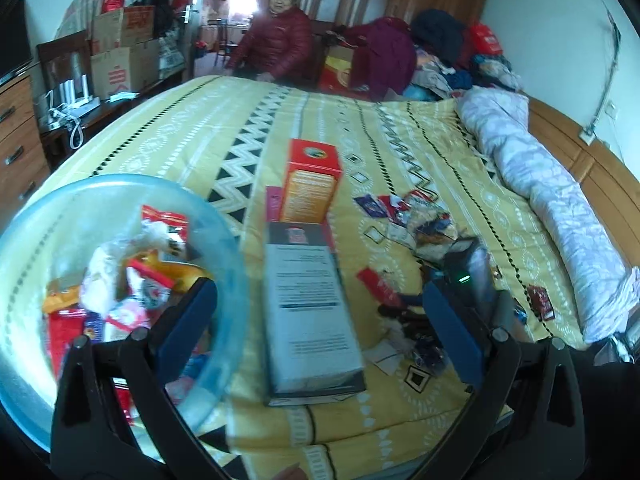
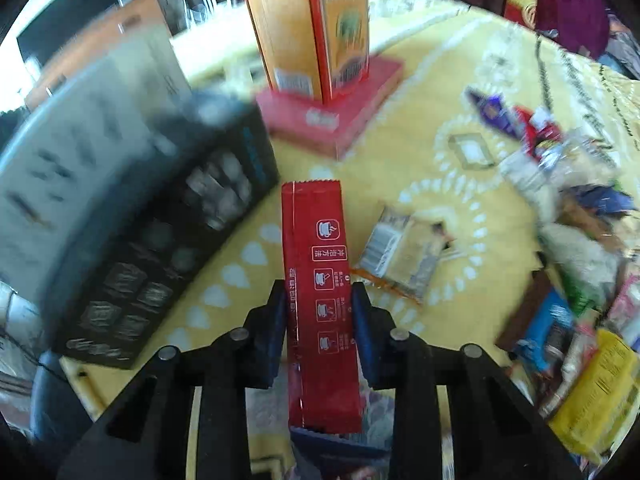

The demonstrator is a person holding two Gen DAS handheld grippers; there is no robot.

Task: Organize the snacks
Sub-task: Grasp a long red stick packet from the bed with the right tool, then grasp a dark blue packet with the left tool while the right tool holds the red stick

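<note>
Snacks: loose pile of small packets [image 2: 576, 216] lies on the yellow patterned bedspread [image 2: 400, 152], at 3 o'clock in the right wrist view; more wrapped ones sit in a clear blue bowl [image 1: 224, 240] at 9 o'clock in the left wrist view.

Right hand-held gripper [image 2: 319, 312]: jaws nearly shut, blue pads pressing both long edges of a red sachet [image 2: 316, 264]. Sachet is a long flat stick w/ white icons printed down it; it pokes out fwd past the fingertips toward 12 o'clock and runs back between the fingers. A pale flat packet [image 2: 404, 256] lies on the bedspread just beside the sachet, at 2 o'clock from the gripper. Dark box [image 2: 168, 240] w/ grey top lies at 10 o'clock, blurred. Orange carton [image 2: 308, 28] stands upright on a flat red box [image 2: 340, 116] at 12 o'clock.

Left hand-held gripper [image 1: 320, 316]: jaws wide apart, nothing held. Its left finger [image 1: 188, 320] overlaps the bowl's rim in view; can't tell if touching. The long grey-topped box shows between the fingers, lying on the bed, orange carton beyond it at 12 o'clock. The right gripper's body w/ a green light appears at 3 o'clock over the scattered packets.

Bkgd: a person in a dark red puffer jacket [image 1: 280, 40] sits at the far end of the bed; a rolled pale quilt [image 1: 540, 184] lies along the 2 o'clock side.
</note>
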